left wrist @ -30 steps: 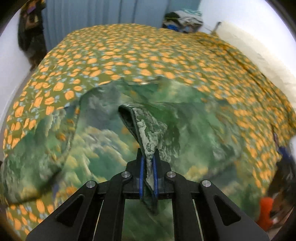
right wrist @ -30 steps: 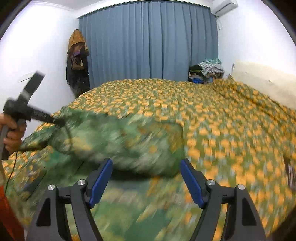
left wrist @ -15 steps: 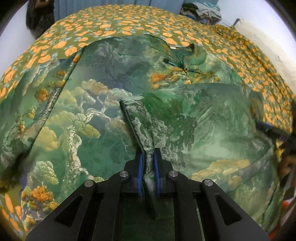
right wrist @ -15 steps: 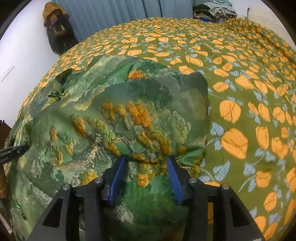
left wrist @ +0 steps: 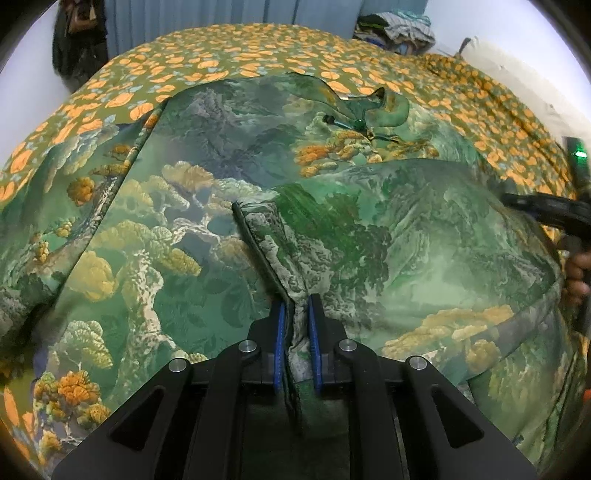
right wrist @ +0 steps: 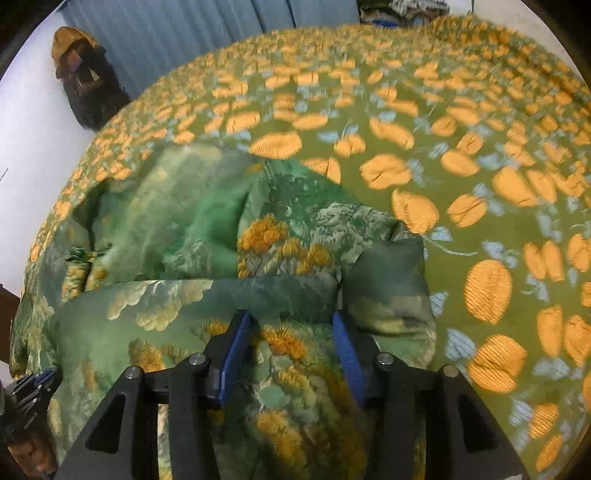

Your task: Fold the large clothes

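Observation:
A large green garment (left wrist: pixel 207 206) printed with trees and mountains lies spread on the bed; it also shows in the right wrist view (right wrist: pixel 177 221). Its right side is folded over toward the middle. My left gripper (left wrist: pixel 295 328) is shut on a folded hem of the garment, low over it. My right gripper (right wrist: pixel 290 339) has its jaws apart over the garment's folded edge, cloth lying between the blue pads (right wrist: pixel 236 347). The right gripper also shows at the right edge of the left wrist view (left wrist: pixel 546 210).
The bed is covered by an olive spread with orange flowers (right wrist: pixel 461 184). Blue curtains (right wrist: pixel 177 40) hang behind it. Dark clothes hang on the left wall (right wrist: pixel 88 85). A heap of clothes (left wrist: pixel 395 26) lies at the far corner. A pillow (left wrist: pixel 517 74) lies along the right.
Both grippers came down toward the bed with the lifted cloth. The garment's right side now lies folded over. The right gripper narrowed, then widened, and now sits farther right.

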A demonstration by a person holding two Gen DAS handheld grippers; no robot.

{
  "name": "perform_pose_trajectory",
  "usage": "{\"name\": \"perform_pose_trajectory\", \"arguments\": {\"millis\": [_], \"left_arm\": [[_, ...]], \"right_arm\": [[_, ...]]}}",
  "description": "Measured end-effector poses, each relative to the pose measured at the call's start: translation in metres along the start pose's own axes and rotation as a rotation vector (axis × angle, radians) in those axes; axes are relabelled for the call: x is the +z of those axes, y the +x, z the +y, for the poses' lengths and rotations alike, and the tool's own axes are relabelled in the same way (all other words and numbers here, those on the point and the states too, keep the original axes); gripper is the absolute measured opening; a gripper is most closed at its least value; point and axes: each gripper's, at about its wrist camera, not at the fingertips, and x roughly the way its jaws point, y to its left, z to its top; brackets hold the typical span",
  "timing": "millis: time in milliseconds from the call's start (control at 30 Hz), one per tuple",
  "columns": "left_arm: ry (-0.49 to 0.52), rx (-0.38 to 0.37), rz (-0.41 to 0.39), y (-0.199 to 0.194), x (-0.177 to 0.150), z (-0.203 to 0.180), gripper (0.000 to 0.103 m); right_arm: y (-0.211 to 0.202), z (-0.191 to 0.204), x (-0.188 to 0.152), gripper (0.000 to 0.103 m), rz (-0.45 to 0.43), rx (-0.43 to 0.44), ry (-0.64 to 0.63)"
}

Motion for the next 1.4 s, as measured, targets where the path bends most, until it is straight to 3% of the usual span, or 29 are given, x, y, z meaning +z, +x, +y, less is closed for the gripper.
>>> {"name": "perform_pose_trajectory", "arguments": {"millis": [167, 267, 367, 467, 533, 567, 633, 667, 800, 933, 1067, 1267, 1400], "left_arm": [[-0.008, -0.008, -0.016, 0.001, -0.004, 0.002, 0.012], [0.002, 0.007, -0.013, 0.002, -0.004, 0.000, 0.012], [0.014, 0.027, -0.006, -0.002, -0.001, -0.003, 0.014], [0.037, 0.087, -0.019, -0.020, -0.004, -0.006, 0.031], [0.026, 0.114, -0.033, -0.037, -0.011, -0.004, 0.056], [0.011, 0.096, -0.038, -0.048, -0.017, -0.002, 0.059], [-0.020, 0.031, -0.025, -0.069, -0.030, 0.004, 0.066], [-0.027, 0.002, -0.010, -0.079, -0.040, 0.005, 0.067], [0.025, -0.027, 0.008, -0.119, -0.085, 0.003, 0.071], [0.055, -0.026, 0.007, -0.152, -0.129, -0.003, 0.088], [0.071, 0.006, -0.020, -0.168, -0.153, -0.009, 0.090], [0.084, 0.034, -0.041, -0.178, -0.164, -0.014, 0.090], [0.058, 0.059, -0.097, -0.194, -0.168, -0.007, 0.091]], "right_arm": [[-0.071, 0.012, -0.066, 0.048, -0.037, 0.100, -0.111], [-0.050, 0.014, -0.098, 0.048, 0.005, 0.066, -0.132], [-0.034, 0.015, -0.107, 0.048, -0.027, 0.026, -0.131], [-0.038, 0.028, -0.106, 0.049, -0.049, -0.047, -0.137], [-0.053, 0.036, -0.111, 0.050, -0.091, -0.092, -0.136], [-0.064, 0.041, -0.117, 0.053, -0.127, -0.124, -0.141], [-0.085, 0.054, -0.133, 0.076, -0.174, -0.195, -0.161], [-0.093, 0.060, -0.140, 0.081, -0.193, -0.211, -0.171], [-0.131, 0.079, -0.174, 0.082, -0.292, -0.206, -0.186], [-0.150, 0.096, -0.206, 0.082, -0.300, -0.196, -0.206], [-0.165, 0.121, -0.219, 0.082, -0.287, -0.193, -0.279], [-0.184, 0.157, -0.243, 0.082, -0.312, -0.174, -0.342], [-0.194, 0.179, -0.263, 0.082, -0.333, -0.148, -0.406]]}}
